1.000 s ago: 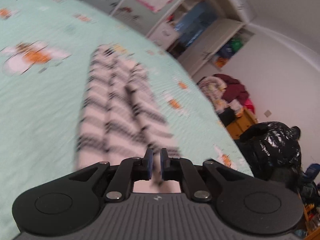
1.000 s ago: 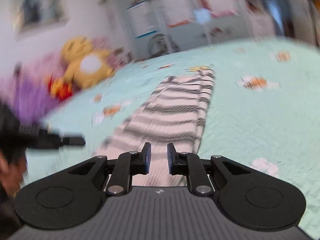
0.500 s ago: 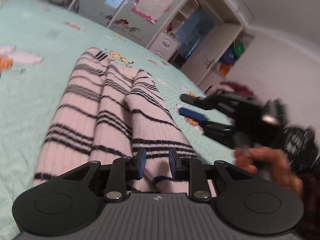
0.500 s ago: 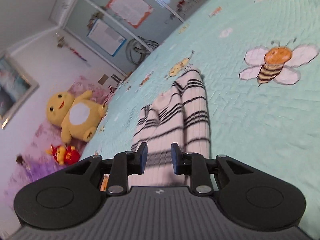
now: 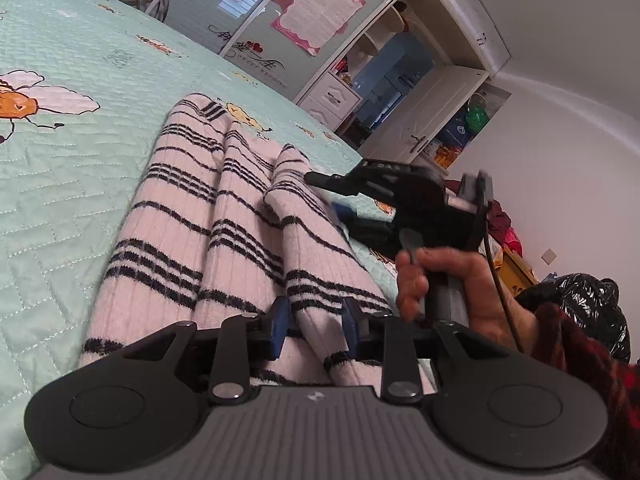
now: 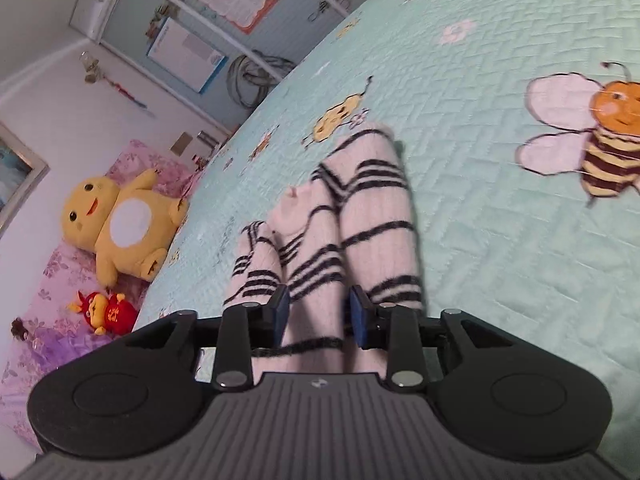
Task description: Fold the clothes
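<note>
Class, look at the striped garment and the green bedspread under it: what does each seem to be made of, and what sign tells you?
Striped garment: seems a soft ribbed knit, perhaps wool or acrylic; fine lengthwise ribs and fuzzy edges on the black stripes, matte pink surface.
Bedspread: looks like quilted woven cotton or polyester; stitched herringbone lines, slightly puffed panels, printed bees, faint sheen.

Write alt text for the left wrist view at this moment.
A pink knit garment with black stripes, folded lengthwise into ridges, lies on a mint quilted bedspread with bee prints. The left gripper straddles its near ridge, jaws having just opened. At right, a hand brings the right gripper to the garment's edge.
</note>
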A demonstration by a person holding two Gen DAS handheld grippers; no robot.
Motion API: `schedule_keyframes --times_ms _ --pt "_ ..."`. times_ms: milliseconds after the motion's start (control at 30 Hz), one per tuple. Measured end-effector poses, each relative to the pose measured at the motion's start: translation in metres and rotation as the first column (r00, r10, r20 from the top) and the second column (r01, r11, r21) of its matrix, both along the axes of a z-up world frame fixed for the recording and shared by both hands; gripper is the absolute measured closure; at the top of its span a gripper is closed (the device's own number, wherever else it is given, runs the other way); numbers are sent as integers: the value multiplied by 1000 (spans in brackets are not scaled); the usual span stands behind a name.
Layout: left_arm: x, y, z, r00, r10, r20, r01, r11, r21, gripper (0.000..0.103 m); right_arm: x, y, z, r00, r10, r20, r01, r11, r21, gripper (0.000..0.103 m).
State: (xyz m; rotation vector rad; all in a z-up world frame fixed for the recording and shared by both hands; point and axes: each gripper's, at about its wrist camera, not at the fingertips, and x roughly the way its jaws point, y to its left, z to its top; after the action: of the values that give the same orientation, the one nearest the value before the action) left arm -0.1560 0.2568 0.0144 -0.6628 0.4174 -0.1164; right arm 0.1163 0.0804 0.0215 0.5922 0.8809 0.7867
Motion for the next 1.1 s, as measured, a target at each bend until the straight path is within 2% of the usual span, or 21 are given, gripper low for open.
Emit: schedule_keyframes --times_ms 33,167,233,300,400,433,467,533,633,700,800,833,900,933,967,1100 --pt "0 0 0 1000 0 0 0 1000 0 72 0 4 3 1000 8 16 -8 1000 0 99" --pt "0 1 -2 1000 0 -8 0 1000 -6 71 6 20 15 997 -1 74 -1 1000 31 100" --pt "1 1 -3 1000 -2 -11 2 1000 -10 71 13 24 8 998 -23 51 21 998 52 100" --pt "2 2 -4 1000 -3 -14 3 1000 -13 71 17 33 -2 999 -19 33 19 1000 2 99" --pt "2 3 -4 1000 -5 -15 5 1000 -18 71 14 35 -9 1000 -9 30 10 1000 -10 97" --pt "2 3 -4 1000 -5 -15 5 1000 -17 71 13 33 -8 999 -12 33 12 1000 -4 93" --pt "2 3 -4 1000 -5 -16 5 1000 -16 71 10 28 -4 999 -24 48 24 1000 3 83" --pt "2 3 -4 1000 -5 -16 5 1000 -14 71 1 18 8 994 -53 98 52 999 5 74" --pt "2 3 -4 1000 -5 -17 5 1000 -13 71 -25 4 29 983 -59 174 54 998 36 74" --pt "2 3 -4 1000 -5 -17 5 1000 -15 71 -43 0 36 987 0 158 -17 994 106 74" --pt "2 3 -4 1000 -5 -17 5 1000 -16 71 -63 10 32 982 160 105 -176 970 167 75" --pt "2 3 -4 1000 -5 -18 5 1000 -17 71 -65 20 27 975 201 99 -212 970 118 76" --pt "3 4 -4 1000 -6 -20 5 1000 -20 71 -64 41 11 964 254 81 -251 967 -36 87" --pt "3 4 -4 1000 -6 -22 5 1000 -24 71 -63 47 2 959 263 108 -253 963 -93 103" --pt "3 4 -4 1000 -7 -22 6 1000 -27 71 -63 51 -5 955 268 126 -252 959 -131 103" --pt "4 7 -4 1000 -9 -21 8 999 -36 71 -64 48 -3 956 260 139 -243 962 -126 103"
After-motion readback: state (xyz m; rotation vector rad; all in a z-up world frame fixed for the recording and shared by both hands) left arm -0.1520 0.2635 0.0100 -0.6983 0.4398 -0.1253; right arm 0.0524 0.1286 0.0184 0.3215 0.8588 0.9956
